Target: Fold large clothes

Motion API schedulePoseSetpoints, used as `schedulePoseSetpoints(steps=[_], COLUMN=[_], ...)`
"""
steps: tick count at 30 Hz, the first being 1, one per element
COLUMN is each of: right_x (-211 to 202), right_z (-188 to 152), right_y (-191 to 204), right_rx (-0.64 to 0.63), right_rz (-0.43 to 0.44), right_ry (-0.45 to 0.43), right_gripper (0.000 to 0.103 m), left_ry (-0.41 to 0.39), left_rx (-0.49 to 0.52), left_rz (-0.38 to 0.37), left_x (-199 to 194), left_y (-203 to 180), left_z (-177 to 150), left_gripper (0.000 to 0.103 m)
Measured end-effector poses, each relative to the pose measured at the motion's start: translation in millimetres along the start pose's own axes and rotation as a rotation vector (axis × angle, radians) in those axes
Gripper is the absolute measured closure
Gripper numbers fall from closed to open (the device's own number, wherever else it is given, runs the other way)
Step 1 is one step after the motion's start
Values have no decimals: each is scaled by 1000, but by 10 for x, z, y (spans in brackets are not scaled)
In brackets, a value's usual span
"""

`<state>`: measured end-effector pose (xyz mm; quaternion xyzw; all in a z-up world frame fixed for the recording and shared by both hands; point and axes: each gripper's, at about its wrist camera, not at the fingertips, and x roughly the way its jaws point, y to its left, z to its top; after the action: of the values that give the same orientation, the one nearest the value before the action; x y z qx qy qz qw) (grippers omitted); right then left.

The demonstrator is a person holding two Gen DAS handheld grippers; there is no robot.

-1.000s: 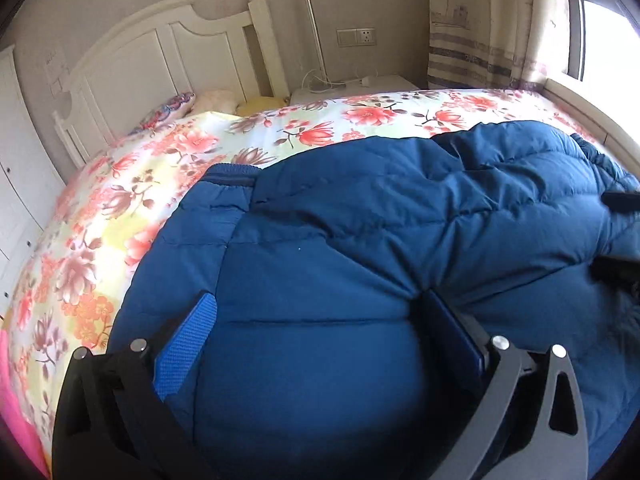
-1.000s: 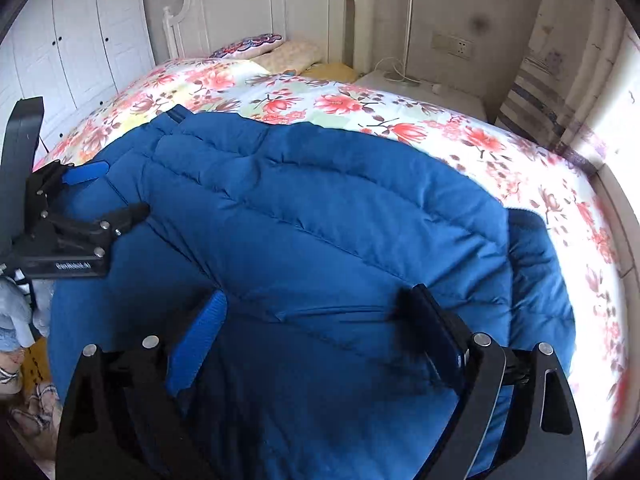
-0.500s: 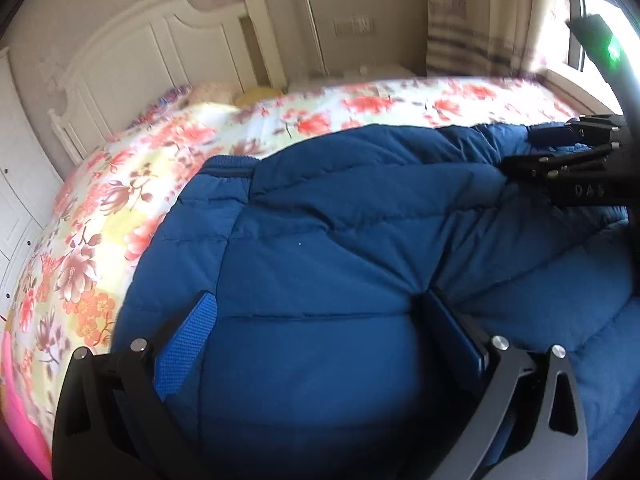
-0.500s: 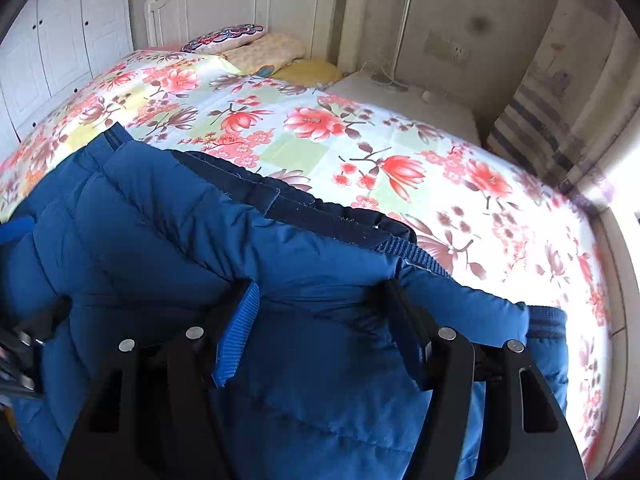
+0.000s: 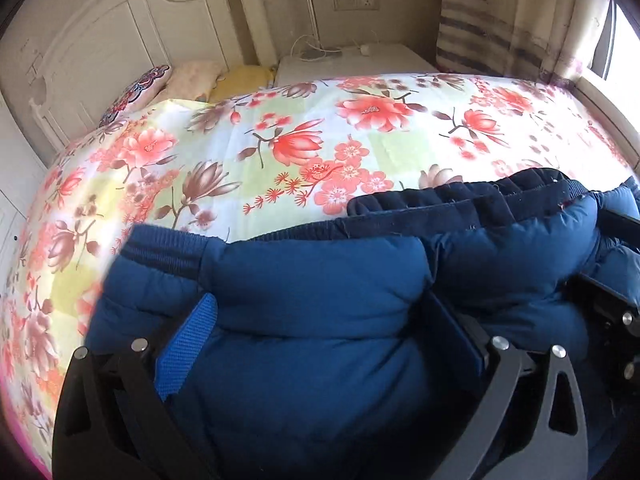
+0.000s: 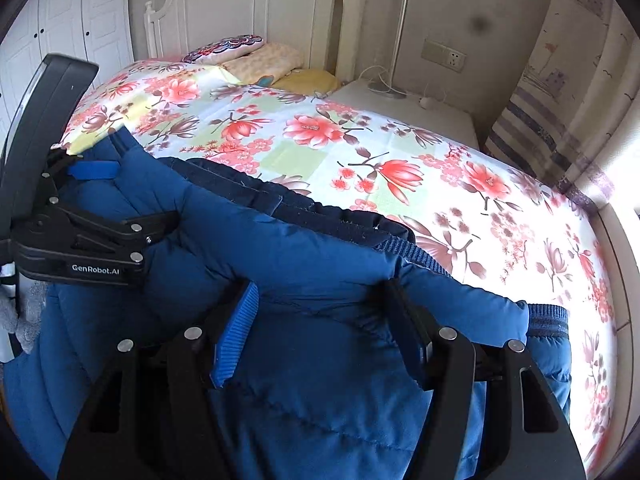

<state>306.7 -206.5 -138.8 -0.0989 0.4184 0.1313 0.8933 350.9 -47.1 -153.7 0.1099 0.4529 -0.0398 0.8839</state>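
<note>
- Blue padded jacket [image 5: 320,280] lying on the near part of the floral bedspread [image 5: 280,136], bunched into a thick roll, far from the white headboard [image 5: 120,32].
- Left gripper [image 5: 320,332] clamped across a fat fold of the jacket; blue pad [image 5: 188,344] pressed into the fabric on one side, dark finger sunk in on the other.
- Right gripper [image 6: 320,328] likewise gripping a fold of the jacket [image 6: 320,260], fabric bulging between both fingers [image 6: 236,332].
- Seen from the right wrist, left gripper [image 6: 120,200] at the jacket's end nearer the wardrobe [image 6: 60,20], closed on the fabric.
- Dark navy lining and ribbed hem [image 5: 160,252] exposed along the jacket edge facing the headboard; ribbed cuff [image 6: 548,320] showing at the window end.
- Pillows [image 5: 192,80] stacked against the headboard, well apart from the jacket.
- Bedside table [image 6: 408,108] beside the headboard, carrying a lamp pole [image 6: 400,40] and white cable.
- Wall socket [image 5: 356,0] above the bedside table; striped curtain [image 5: 500,20] farther from the headboard, at the window.
</note>
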Motion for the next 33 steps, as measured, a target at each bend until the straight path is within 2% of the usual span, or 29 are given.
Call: schedulePoseSetpoints(steps=[3, 6, 8, 9, 10, 11, 13, 16, 18, 20, 22, 23, 24, 25, 26, 28, 30, 31, 33], right_x=[-151, -350, -328, -212, -114, -44, -39, -62, -81, -86, -83, -86, -69, -72, -89, -157, -427, -578, -898], right_z=[34, 37, -45, -125, -192, -266, -295, -303, -319, -343, -343, -345, -337, -338, -335, -279, -217, -201, -245], right_y=[-122, -352, -647, -774, -858, -979, -1050, -968, -963, -993, -1009, -1010, -1011, -1012, -994, -909, -711, -592, -242], right_rx=[57, 103, 183, 213, 234, 301, 336, 296, 295, 310, 318, 319, 319, 316, 306, 267, 209, 177, 60], right_rz=[4, -97, -127, -132, -115, -41, -11, -51, -51, -33, -21, -20, -21, -24, -39, -93, -174, -169, -162], right_ry=[-24, -69, -41, 6, 34, 30, 24, 19, 13, 9, 7, 6, 6, 6, 4, 6, -34, -70, -123], right_gripper=[41, 39, 38, 37, 37, 37, 37, 37, 36, 36, 36, 36, 36, 36, 36, 36, 31, 29, 17], left_ry=[-12, -16, -17, -17, -16, -18, -18, -10, -60, -97, -85, -51, -3, 39, 42, 33, 24, 15, 4], left_rx=[-4, -5, -6, -7, -6, -10, -13, -50, -81, -106, -110, -112, -124, -158, -206, -228, -192, -179, -163], left_rz=[-1, -2, -3, -4, -5, -9, -13, -53, -17, 46, 124, 173, 178, 135, 92, 96, 137, 155, 178], left_x=[-31, -43, -22, -26, -23, -20, -15, -97, -288, -435, -401, -277, -141, -31, -9, -22, -27, -45, -57], left_y=[15, 22, 17, 19, 20, 20, 16, 138, 319, 520, 687, 769, 836, 908, 992, 1022, 943, 910, 864], left_z=[-36, -52, -34, -36, -32, -35, -16, 25, 45, 36, -28, -104, -166, -214, -228, -211, -196, -195, -177], left_gripper=[2, 2, 2, 2, 2, 2, 2, 2, 2, 2, 2, 2, 2, 2, 2, 2, 2, 2, 2])
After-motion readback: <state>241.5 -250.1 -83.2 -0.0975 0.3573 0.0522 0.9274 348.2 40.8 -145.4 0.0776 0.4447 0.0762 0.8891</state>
